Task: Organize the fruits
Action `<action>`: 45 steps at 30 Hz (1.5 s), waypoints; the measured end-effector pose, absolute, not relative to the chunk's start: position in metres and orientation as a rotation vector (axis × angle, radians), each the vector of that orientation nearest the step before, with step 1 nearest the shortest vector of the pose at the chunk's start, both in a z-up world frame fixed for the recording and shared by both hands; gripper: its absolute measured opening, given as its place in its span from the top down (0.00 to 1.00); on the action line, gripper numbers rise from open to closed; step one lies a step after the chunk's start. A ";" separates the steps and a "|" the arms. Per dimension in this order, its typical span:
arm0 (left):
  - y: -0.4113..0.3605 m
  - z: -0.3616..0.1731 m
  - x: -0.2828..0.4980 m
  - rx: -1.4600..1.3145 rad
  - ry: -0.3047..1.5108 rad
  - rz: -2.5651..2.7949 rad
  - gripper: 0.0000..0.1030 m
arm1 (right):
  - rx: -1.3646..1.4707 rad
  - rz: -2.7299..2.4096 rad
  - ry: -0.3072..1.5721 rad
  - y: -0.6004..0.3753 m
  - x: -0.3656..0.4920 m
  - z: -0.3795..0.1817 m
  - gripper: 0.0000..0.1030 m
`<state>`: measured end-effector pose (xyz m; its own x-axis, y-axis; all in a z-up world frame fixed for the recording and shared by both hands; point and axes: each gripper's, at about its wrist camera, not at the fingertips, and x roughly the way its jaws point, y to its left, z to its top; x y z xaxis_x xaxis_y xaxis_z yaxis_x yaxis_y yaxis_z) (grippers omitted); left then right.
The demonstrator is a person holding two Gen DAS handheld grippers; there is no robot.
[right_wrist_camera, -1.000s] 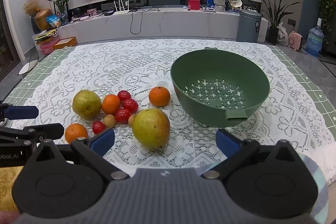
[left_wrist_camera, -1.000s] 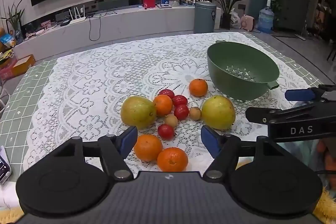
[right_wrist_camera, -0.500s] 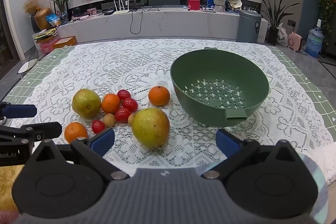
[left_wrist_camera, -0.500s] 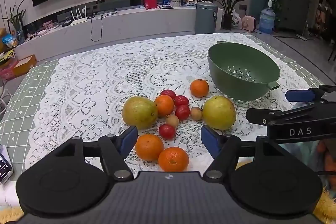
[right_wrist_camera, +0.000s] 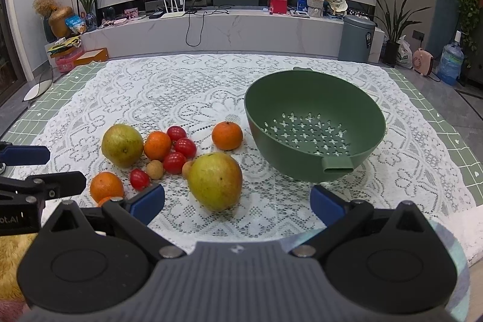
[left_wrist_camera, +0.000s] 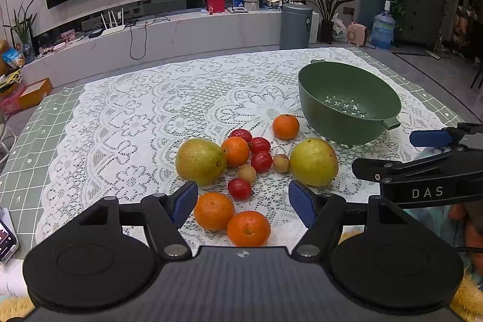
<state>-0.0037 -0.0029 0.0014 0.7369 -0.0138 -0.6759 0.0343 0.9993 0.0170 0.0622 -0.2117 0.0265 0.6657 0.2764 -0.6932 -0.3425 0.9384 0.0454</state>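
Fruit lies loose on a white lace tablecloth (left_wrist_camera: 145,116). Two yellow-green pears (left_wrist_camera: 199,161) (left_wrist_camera: 314,162) flank several red tomatoes (left_wrist_camera: 261,161), small brown fruits (left_wrist_camera: 246,173) and several oranges (left_wrist_camera: 213,211) (left_wrist_camera: 285,126). An empty green colander bowl (right_wrist_camera: 314,122) stands to the right. My left gripper (left_wrist_camera: 243,202) hangs open over the two nearest oranges, touching nothing. My right gripper (right_wrist_camera: 237,202) is open just behind the nearer pear (right_wrist_camera: 215,181), nothing between its pads. In each wrist view the other gripper shows at the picture's edge.
The lace cloth lies over a green checked cover (left_wrist_camera: 27,159) on the table. A phone (left_wrist_camera: 6,237) lies at the table's near left edge. A yellow furry cloth (right_wrist_camera: 12,267) sits at the near edge. Beyond stand a TV wall, a bin and plants.
The left wrist view has drifted slightly, so the fruit sits a touch to the right. The right gripper has not moved. Both stay open.
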 end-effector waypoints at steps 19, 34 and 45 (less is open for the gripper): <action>-0.002 0.001 -0.007 0.026 0.747 -0.025 0.21 | -0.099 0.345 0.767 -0.212 0.062 0.026 0.04; -0.002 0.001 -0.006 0.025 0.747 -0.026 0.21 | -0.101 0.344 0.767 -0.212 0.062 0.026 0.04; -0.001 0.000 -0.008 0.024 0.753 -0.030 0.21 | -0.102 0.344 0.768 -0.211 0.063 0.026 0.04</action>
<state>-0.0085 -0.0009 -0.0002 0.7293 -0.0190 -0.6839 0.0360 0.9993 0.0107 0.0627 -0.2114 0.0256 0.6666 0.2678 -0.6957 -0.3412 0.9394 0.0347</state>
